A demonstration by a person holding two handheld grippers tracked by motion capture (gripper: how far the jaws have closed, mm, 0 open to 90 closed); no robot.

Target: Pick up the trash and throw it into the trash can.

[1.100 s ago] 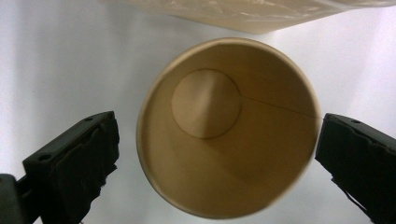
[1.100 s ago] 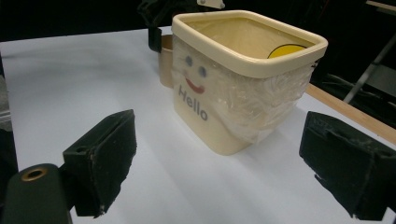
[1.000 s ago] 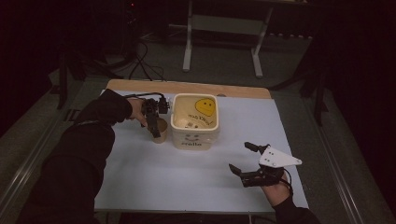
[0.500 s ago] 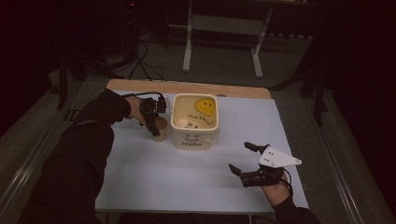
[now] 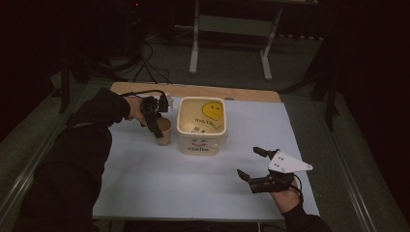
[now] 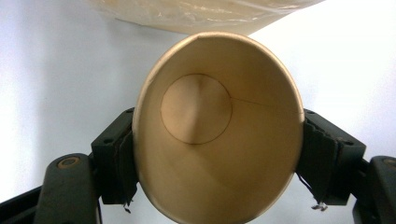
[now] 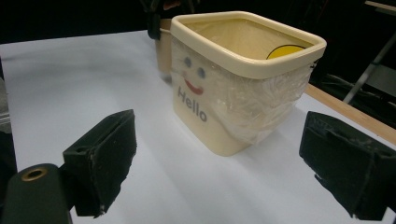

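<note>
- High view: the left gripper (image 5: 155, 124) pinches a paper cup (image 5: 163, 131) just left of the cream tub (image 5: 201, 126) on the white table (image 5: 159, 183).
- Left gripper view: both pads press the cup's walls.
- Right gripper view: the right gripper (image 7: 219, 163) is spread wide, holding nothing, facing the tub.

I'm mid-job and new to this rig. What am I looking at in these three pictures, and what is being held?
No robot arm here: a person holds a two-jaw gripper in each hand. The high view looks down on the white table. The other two pictures come from cameras riding on the grippers, looking along their black jaws. The left gripper is shut on a paper cup, squeezing its sides; the cup looks empty. Beside the cup stands a cream tub with a smiley face, the word Hello and clear film around it. The right gripper hangs open nearer the person, holding nothing, facing the tub.
</note>
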